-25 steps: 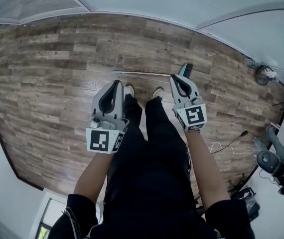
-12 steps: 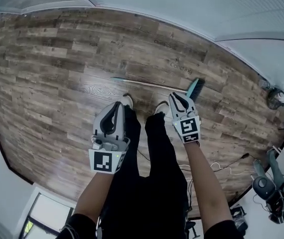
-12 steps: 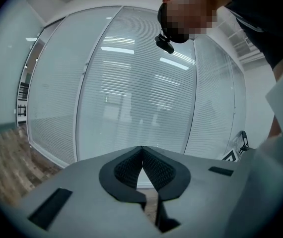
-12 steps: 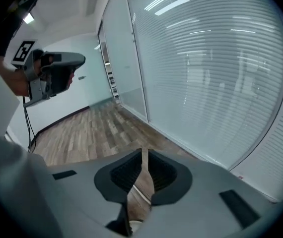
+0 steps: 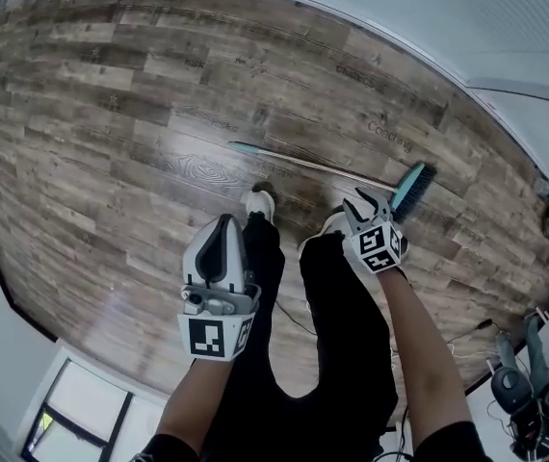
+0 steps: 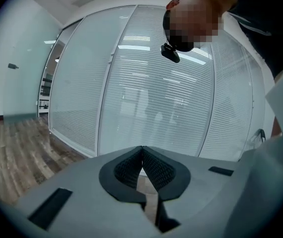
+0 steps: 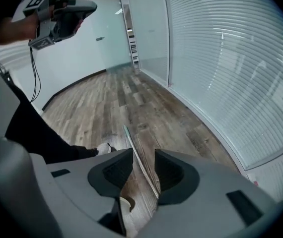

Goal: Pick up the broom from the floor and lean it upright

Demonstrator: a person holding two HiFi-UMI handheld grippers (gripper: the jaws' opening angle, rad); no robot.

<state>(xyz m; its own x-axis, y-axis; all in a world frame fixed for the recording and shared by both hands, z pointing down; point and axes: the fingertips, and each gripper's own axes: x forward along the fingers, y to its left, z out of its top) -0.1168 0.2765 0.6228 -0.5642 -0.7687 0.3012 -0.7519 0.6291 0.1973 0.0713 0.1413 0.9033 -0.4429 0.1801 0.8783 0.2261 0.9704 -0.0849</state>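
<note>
From the head view, we see the broom (image 5: 325, 167) lying flat on the wooden floor (image 5: 111, 114). Its thin handle runs from the left to the teal brush head at the right, just ahead of our two shoes (image 5: 258, 203). Our left hand-held gripper (image 5: 224, 223) hangs above the left leg, well apart from the broom. Our right hand-held gripper (image 5: 366, 200) is low, near the brush end of the handle; we cannot tell from here whether it touches it.

In the left gripper view, the left hand-held gripper (image 6: 142, 150) has its jaws pressed together with nothing between them. It faces a glass wall with blinds (image 6: 181, 103).

In the right gripper view, the right hand-held gripper (image 7: 142, 153) points down at the floor with its jaws spread and opening. The broom (image 7: 138, 158) handle shows in the gap between them, lying on the boards, and the pads are not pressing on it. The left hand-held gripper (image 7: 64, 15) shows high at the upper left.
</note>
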